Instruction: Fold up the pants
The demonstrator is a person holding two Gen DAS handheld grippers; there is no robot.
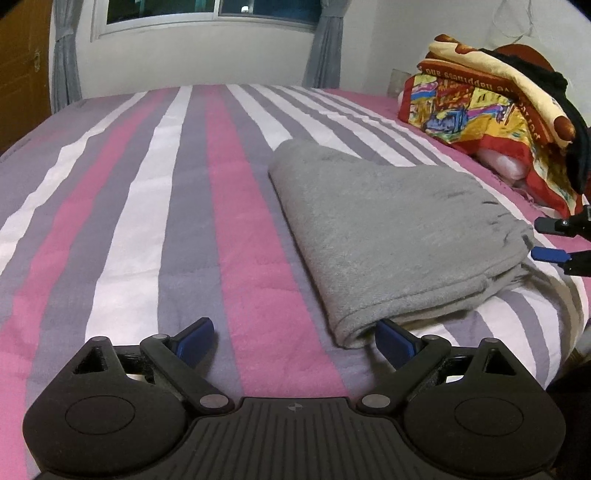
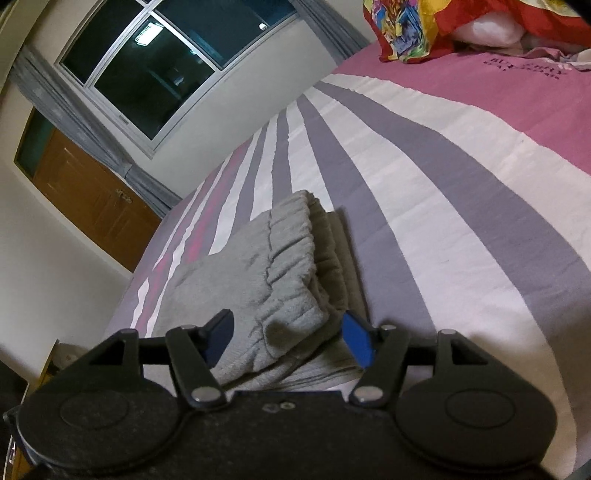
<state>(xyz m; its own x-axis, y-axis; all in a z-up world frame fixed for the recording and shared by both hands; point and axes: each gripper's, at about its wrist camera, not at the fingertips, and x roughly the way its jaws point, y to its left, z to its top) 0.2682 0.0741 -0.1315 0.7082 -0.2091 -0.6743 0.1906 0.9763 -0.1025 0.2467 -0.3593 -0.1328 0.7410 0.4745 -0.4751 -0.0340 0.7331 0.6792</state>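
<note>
Grey pants [image 1: 384,236] lie folded into a thick rectangle on the striped bed [image 1: 155,206]. My left gripper [image 1: 295,341] is open and empty, low over the bed at the near corner of the bundle; its right fingertip [image 1: 393,341] touches the folded edge. My right gripper [image 2: 290,339] is open, its jaws on either side of the waistband end of the pants [image 2: 280,273]. The right gripper also shows at the right edge of the left wrist view [image 1: 546,240], open beside the waistband.
A pile of colourful blankets and a pillow [image 1: 491,110] sits at the head of the bed. A window [image 1: 210,11] with grey curtains is on the far wall. A wooden door [image 2: 92,199] is to the left.
</note>
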